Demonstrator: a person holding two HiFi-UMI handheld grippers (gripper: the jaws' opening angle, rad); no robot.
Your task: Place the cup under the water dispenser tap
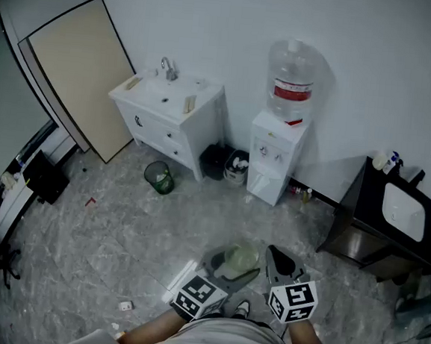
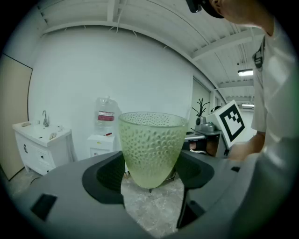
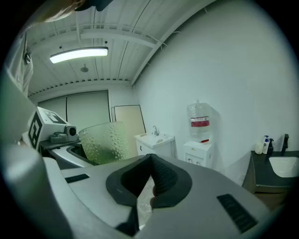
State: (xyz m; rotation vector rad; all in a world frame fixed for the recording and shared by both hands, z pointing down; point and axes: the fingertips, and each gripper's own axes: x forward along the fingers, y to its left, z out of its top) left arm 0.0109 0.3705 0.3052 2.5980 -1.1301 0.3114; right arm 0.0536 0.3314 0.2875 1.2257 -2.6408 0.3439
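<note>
A pale green dimpled cup (image 2: 150, 144) stands upright between the pads of my left gripper (image 2: 149, 168), which is shut on its lower half. In the head view the cup (image 1: 238, 259) and left gripper (image 1: 231, 272) hang low over the floor in front of the person. Alongside, my right gripper (image 1: 279, 261) is shut with nothing in it; its pads meet at the tips (image 3: 150, 161), and the cup (image 3: 103, 142) shows to its left. The white water dispenser (image 1: 275, 154) with a clear bottle (image 1: 292, 81) on top stands against the far wall, some way ahead.
A white sink cabinet (image 1: 172, 111) stands left of the dispenser, with a green bin (image 1: 159, 176) and dark bins (image 1: 227, 163) on the floor between. A black sink cabinet (image 1: 391, 220) is at the right. A beige board (image 1: 78, 73) leans at the left wall.
</note>
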